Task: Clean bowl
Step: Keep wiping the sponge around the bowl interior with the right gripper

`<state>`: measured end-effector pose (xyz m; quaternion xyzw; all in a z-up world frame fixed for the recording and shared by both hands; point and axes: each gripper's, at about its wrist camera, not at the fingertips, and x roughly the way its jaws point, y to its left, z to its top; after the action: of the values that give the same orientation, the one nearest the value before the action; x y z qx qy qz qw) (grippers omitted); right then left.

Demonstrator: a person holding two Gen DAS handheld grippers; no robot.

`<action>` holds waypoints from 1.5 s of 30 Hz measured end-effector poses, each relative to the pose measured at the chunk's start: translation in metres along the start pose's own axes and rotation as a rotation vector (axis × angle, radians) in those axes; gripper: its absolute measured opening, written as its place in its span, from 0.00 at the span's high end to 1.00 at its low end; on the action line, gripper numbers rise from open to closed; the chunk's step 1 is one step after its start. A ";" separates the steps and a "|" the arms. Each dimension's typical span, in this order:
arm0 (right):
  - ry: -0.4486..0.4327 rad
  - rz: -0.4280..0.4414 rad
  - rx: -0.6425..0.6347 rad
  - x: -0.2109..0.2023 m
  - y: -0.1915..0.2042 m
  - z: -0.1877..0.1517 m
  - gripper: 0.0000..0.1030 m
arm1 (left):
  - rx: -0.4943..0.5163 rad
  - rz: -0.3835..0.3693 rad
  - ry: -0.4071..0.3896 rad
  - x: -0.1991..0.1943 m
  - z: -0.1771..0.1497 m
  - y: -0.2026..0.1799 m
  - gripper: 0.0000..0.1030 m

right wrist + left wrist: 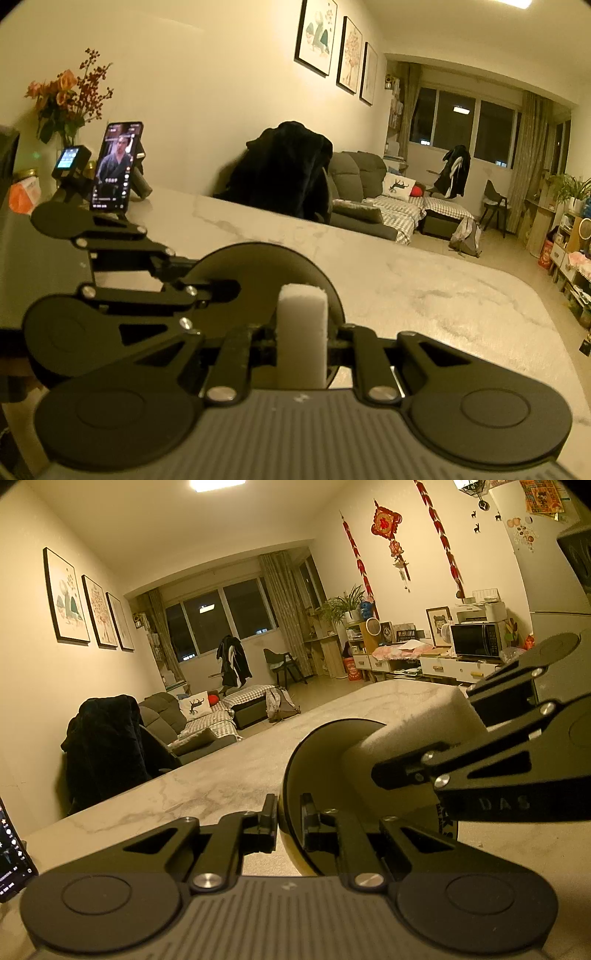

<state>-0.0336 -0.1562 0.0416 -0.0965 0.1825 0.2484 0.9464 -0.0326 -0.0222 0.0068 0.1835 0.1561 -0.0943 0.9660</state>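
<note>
- Black and glossy, the bowl (325, 760) is tipped up on edge over the marble tabletop (207, 786), its rim pinched between the nearly closed jaws of the left gripper (290, 821).
- In the right wrist view the same bowl (258, 269) shows its hollow toward the camera, with the left gripper (207, 280) coming in from the bowl's left side.
- A white sponge block (303, 332) stands upright against the inside of the bowl, squeezed between the narrow jaws of the right gripper (301, 341).
- From the left wrist the sponge (417, 723) presses into the bowl from its right, carried by the right gripper (424, 746).
- Beyond the bowl, to its left in the right wrist view, a phone (116, 166) with a lit screen leans on a stand on the tabletop, and a vase of orange flowers (66, 99) stands behind it.
- Farther behind the bowl, a dark coat (284, 170) hangs over a chair at the table's far edge; a grey sofa (362, 177) lies past that.
</note>
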 end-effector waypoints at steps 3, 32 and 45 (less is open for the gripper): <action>0.014 0.003 0.016 0.001 0.000 -0.006 0.83 | 0.001 0.001 -0.001 0.000 0.000 0.000 0.89; 0.032 -0.031 0.009 -0.002 -0.004 -0.011 0.83 | -0.010 -0.036 0.050 0.009 0.001 -0.007 0.68; 0.024 -0.020 0.021 -0.005 -0.005 -0.014 0.82 | -0.394 -0.126 0.194 0.029 -0.004 0.023 0.79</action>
<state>-0.0393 -0.1669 0.0313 -0.0911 0.1954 0.2360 0.9475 -0.0010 -0.0035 0.0012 -0.0108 0.2749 -0.1038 0.9558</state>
